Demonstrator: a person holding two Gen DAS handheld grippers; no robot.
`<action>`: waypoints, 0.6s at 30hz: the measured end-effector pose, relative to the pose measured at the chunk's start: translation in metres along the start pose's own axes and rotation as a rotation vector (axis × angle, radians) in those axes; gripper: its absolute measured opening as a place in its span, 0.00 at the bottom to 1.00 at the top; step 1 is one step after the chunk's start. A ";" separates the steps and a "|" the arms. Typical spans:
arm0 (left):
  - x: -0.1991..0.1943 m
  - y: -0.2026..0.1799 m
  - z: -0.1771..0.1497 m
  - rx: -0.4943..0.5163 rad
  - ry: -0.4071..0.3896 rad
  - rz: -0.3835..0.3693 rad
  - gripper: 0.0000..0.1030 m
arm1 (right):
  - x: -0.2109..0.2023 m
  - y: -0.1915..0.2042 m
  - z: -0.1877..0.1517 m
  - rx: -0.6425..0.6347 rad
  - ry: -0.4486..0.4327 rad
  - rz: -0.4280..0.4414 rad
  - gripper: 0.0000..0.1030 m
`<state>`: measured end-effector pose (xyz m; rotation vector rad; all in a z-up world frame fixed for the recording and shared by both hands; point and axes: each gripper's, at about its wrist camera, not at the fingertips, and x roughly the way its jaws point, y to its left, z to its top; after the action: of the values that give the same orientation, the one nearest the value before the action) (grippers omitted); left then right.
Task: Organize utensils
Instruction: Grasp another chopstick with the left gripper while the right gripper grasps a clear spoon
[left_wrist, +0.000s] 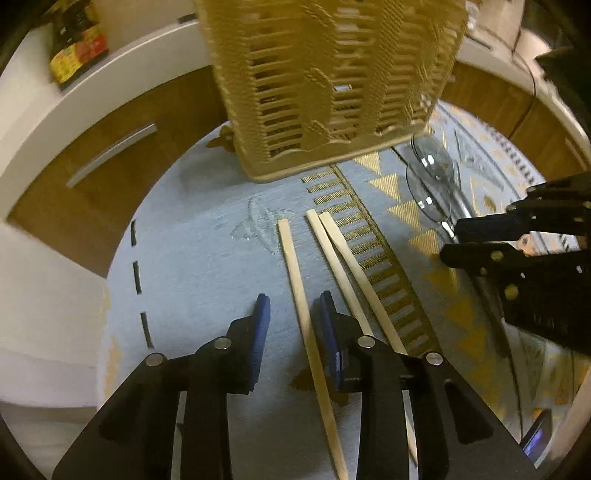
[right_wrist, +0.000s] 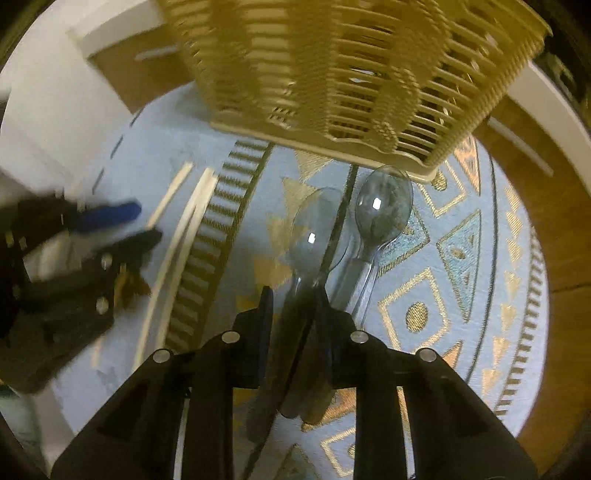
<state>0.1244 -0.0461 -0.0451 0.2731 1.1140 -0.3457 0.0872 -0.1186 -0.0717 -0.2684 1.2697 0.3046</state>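
Three pale wooden chopsticks lie on the round patterned mat (left_wrist: 184, 258). The left one (left_wrist: 291, 266) runs between the blue-padded fingers of my left gripper (left_wrist: 294, 314), which stands open around it with a gap on the left side. The other two chopsticks (left_wrist: 354, 266) lie just right of it. Two clear plastic spoons (right_wrist: 384, 210) rest near the tan slatted basket (right_wrist: 332, 55). My right gripper (right_wrist: 295, 306) is shut on the handle of the left spoon (right_wrist: 317, 229). The basket (left_wrist: 325, 74) stands at the mat's far edge.
A brown cabinet front with a metal handle (left_wrist: 110, 155) and a white counter edge curve behind the mat. A sauce bottle (left_wrist: 77, 48) stands at the far left. My left gripper (right_wrist: 146, 223) shows blurred beside the chopsticks (right_wrist: 199, 206); my right gripper (left_wrist: 450, 240) is at the right.
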 end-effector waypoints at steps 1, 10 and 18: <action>0.000 0.000 0.003 0.007 0.021 0.001 0.26 | 0.000 0.005 -0.002 -0.010 -0.002 -0.007 0.14; -0.018 -0.013 -0.009 0.002 -0.043 -0.042 0.04 | -0.006 0.009 -0.020 -0.025 -0.049 0.087 0.10; -0.099 0.006 -0.014 -0.108 -0.379 -0.133 0.04 | -0.070 -0.009 -0.036 -0.032 -0.263 0.186 0.10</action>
<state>0.0754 -0.0223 0.0392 0.0335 0.7749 -0.4336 0.0401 -0.1450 -0.0141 -0.1320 1.0313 0.5029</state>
